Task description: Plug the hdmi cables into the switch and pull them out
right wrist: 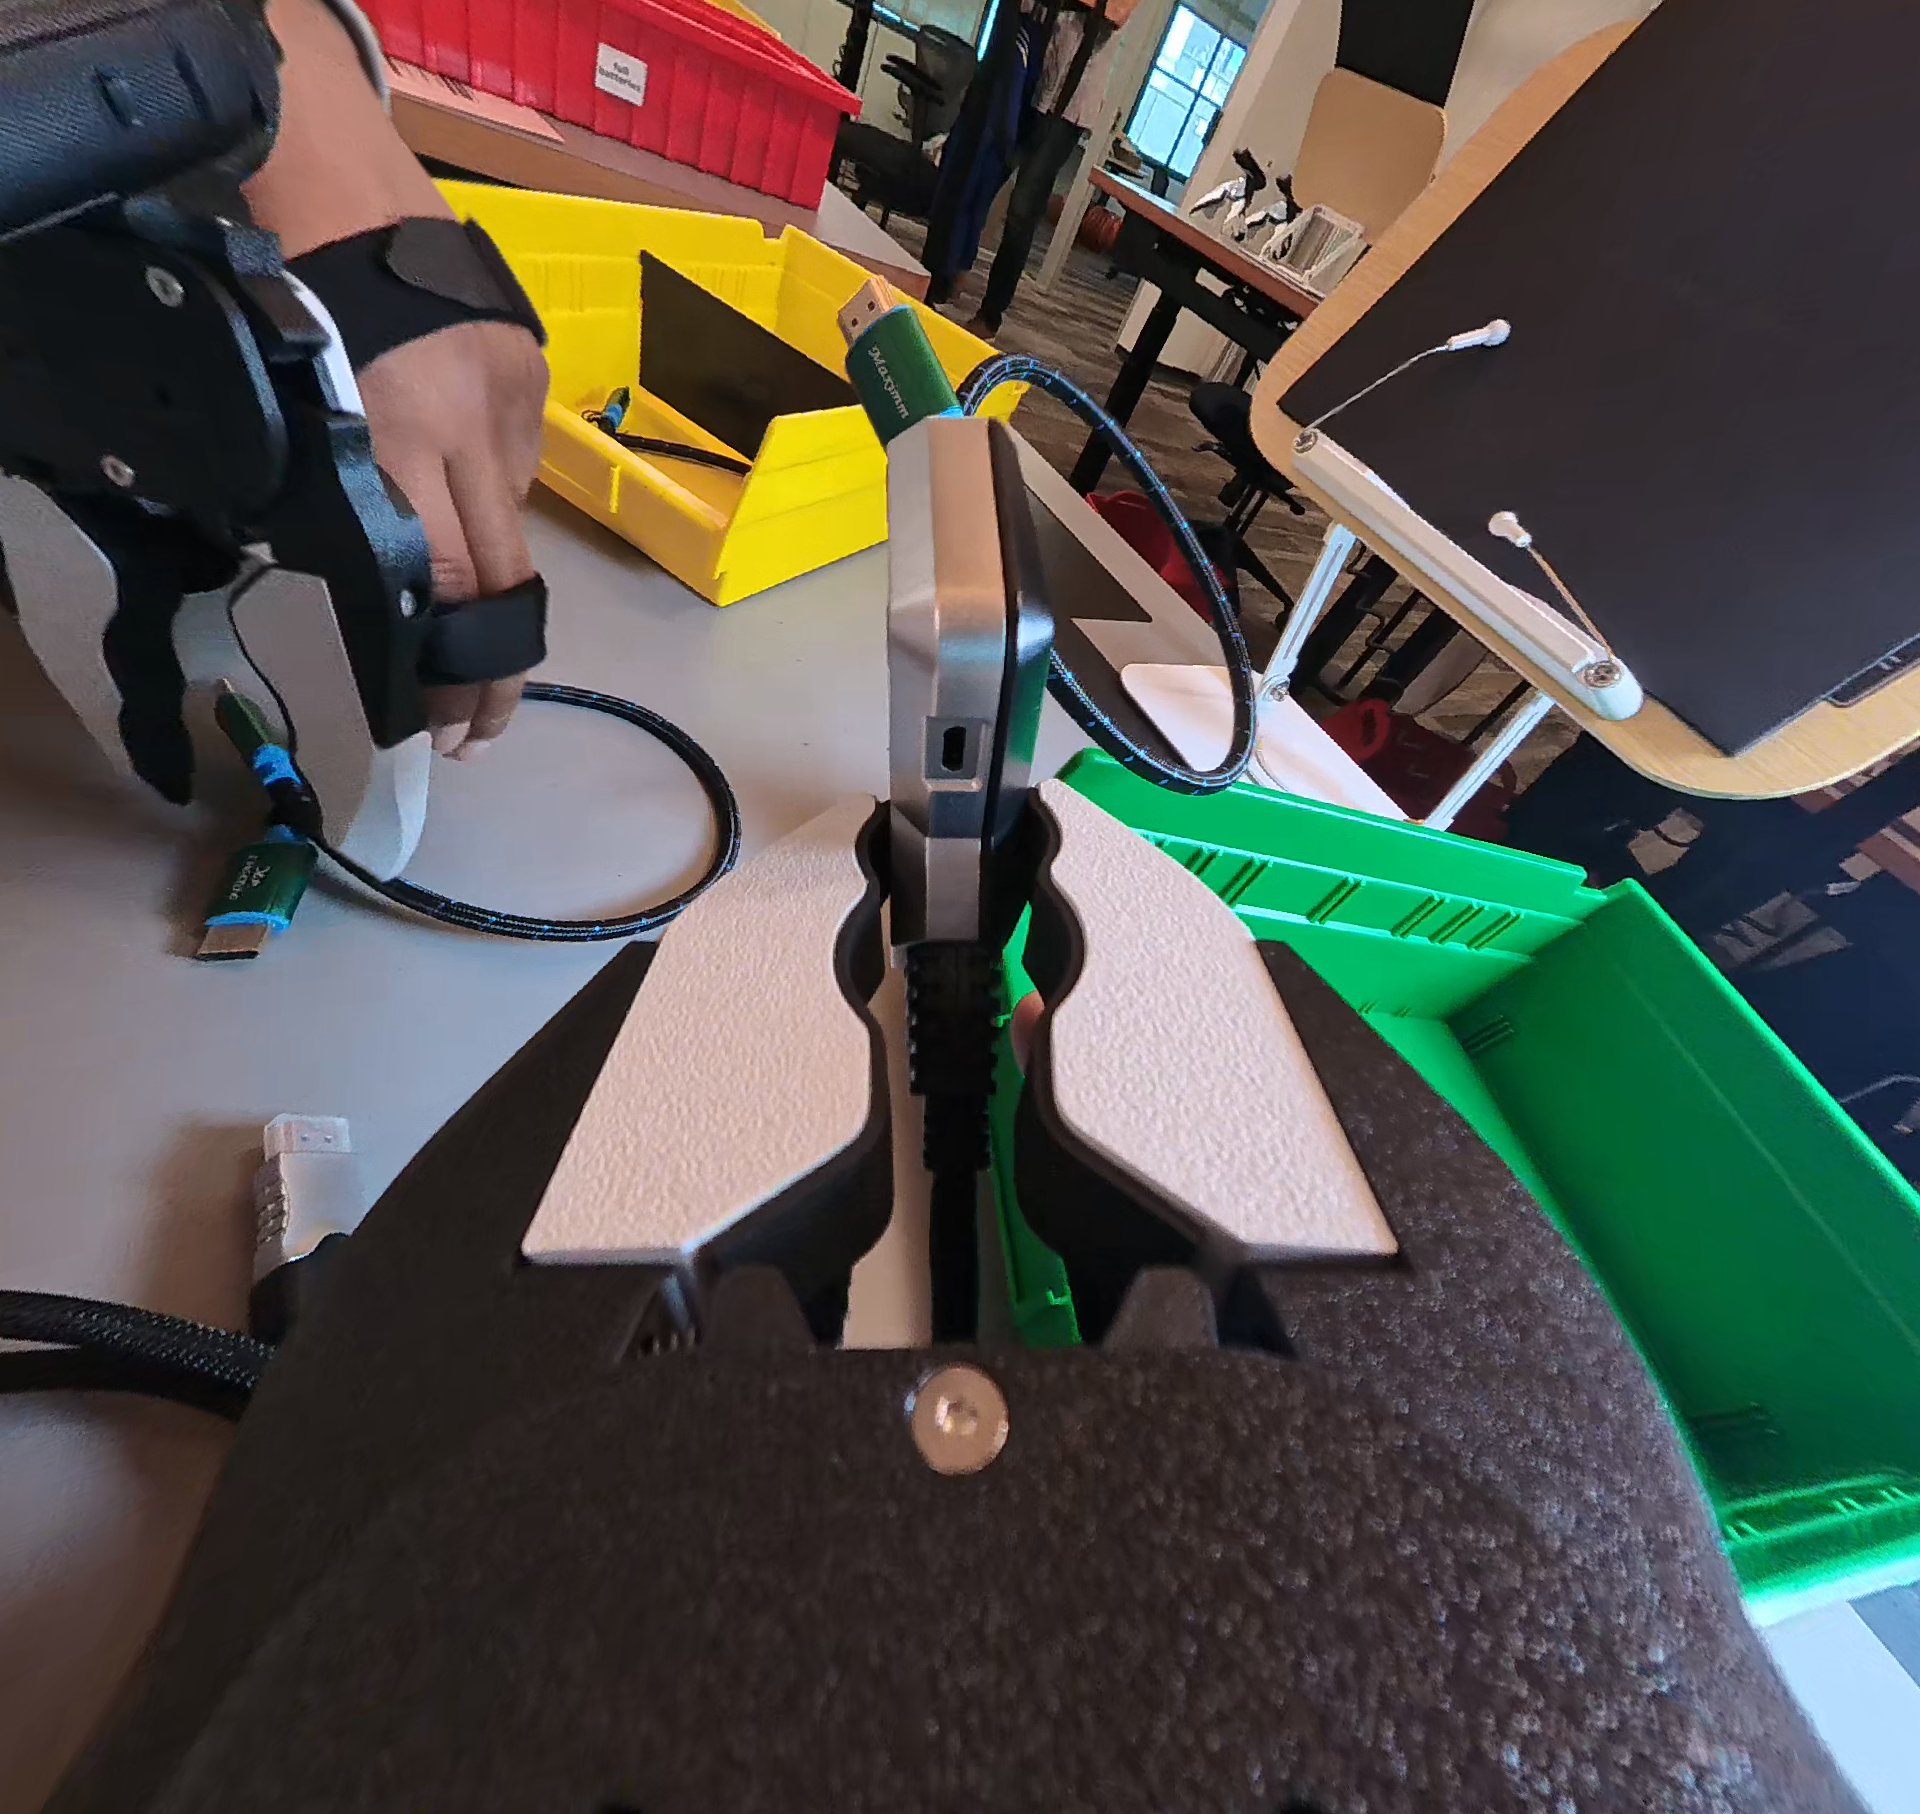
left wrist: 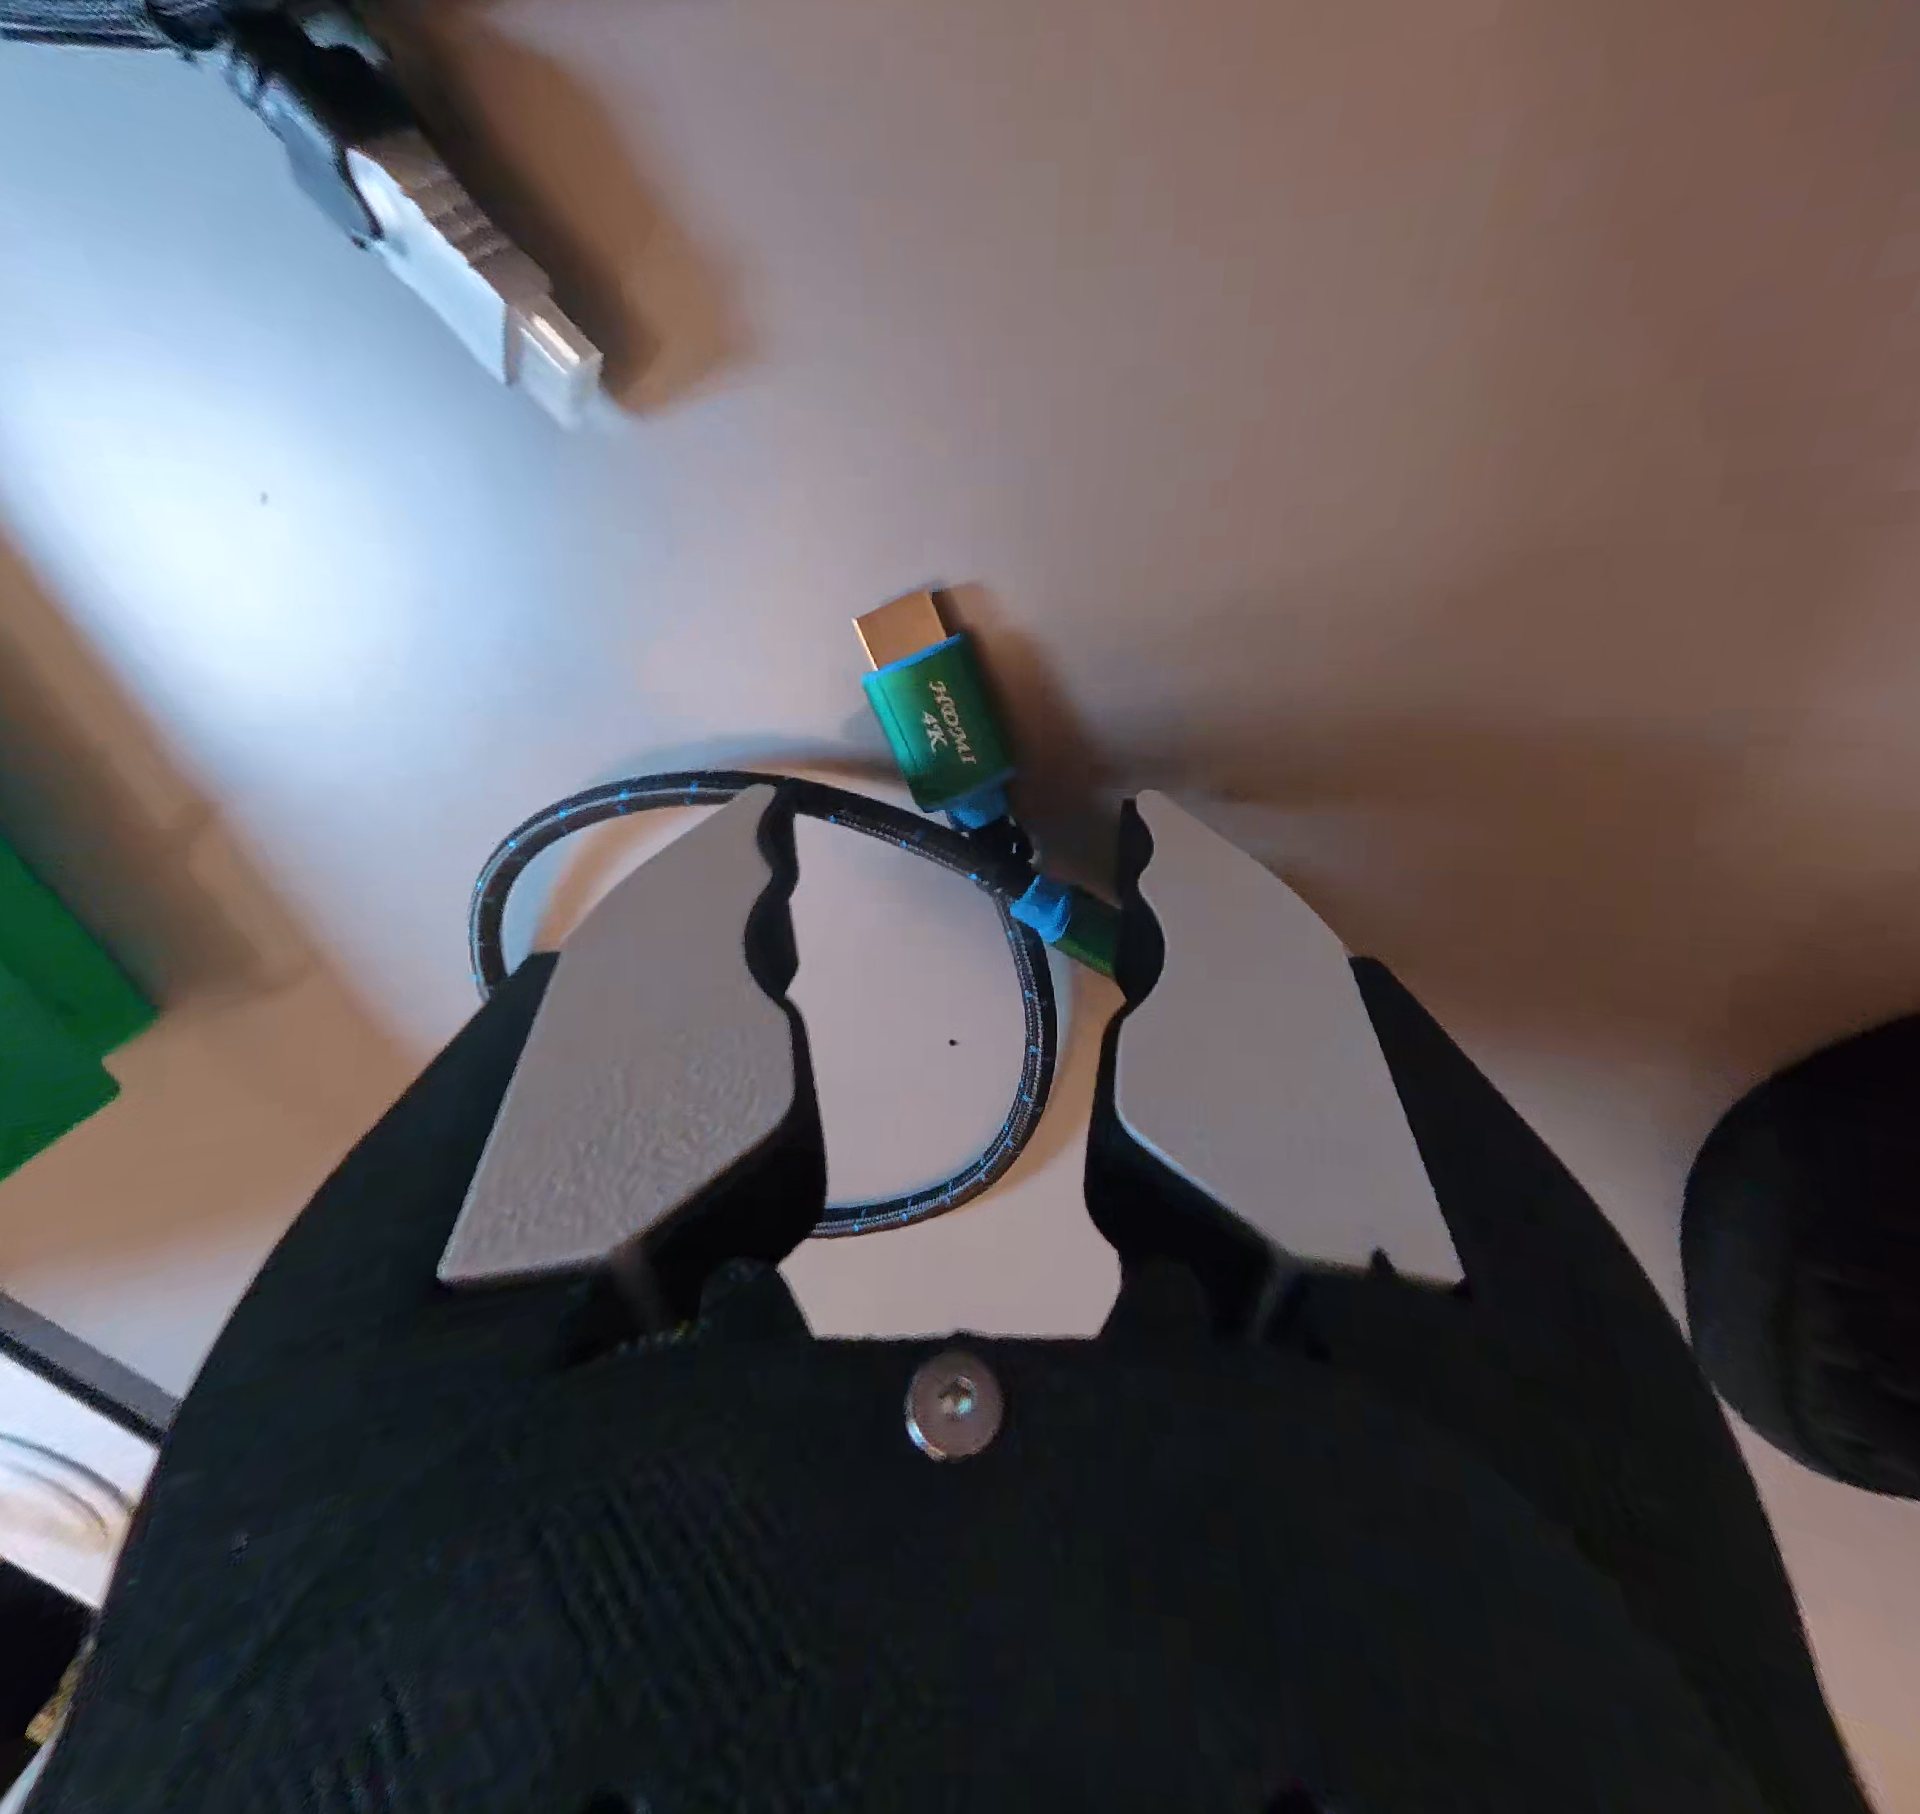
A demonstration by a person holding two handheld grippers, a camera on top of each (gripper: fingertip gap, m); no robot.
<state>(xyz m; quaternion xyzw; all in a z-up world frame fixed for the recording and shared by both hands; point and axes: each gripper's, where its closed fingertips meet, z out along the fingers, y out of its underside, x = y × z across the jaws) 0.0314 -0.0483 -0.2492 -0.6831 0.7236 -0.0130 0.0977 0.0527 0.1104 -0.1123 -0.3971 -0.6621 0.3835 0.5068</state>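
Observation:
In the right wrist view my right gripper [right wrist: 956, 834] is shut on the silver-grey switch [right wrist: 951, 642] and holds it upright, edge-on, its black ribbed cable [right wrist: 951, 1068] running down between the fingers. A green HDMI plug [right wrist: 894, 362] with a bare gold tip sticks up behind the switch; its braided cable [right wrist: 1210, 621] loops round behind, the far end hidden. My left gripper [left wrist: 956, 819] is open over a short looped cable [left wrist: 1029, 1047] on the table. One green plug [left wrist: 930, 715] lies just ahead; the other [left wrist: 1081, 938] sits by the right finger. The left gripper also shows in the right wrist view [right wrist: 208, 725].
A silver plug on a thick braided cable [left wrist: 468, 258] lies on the white table, also in the right wrist view [right wrist: 301, 1182]. A green bin [right wrist: 1455, 1037] stands to the right, a yellow bin [right wrist: 727, 476] and a red bin [right wrist: 582, 29] behind. A person stands far back.

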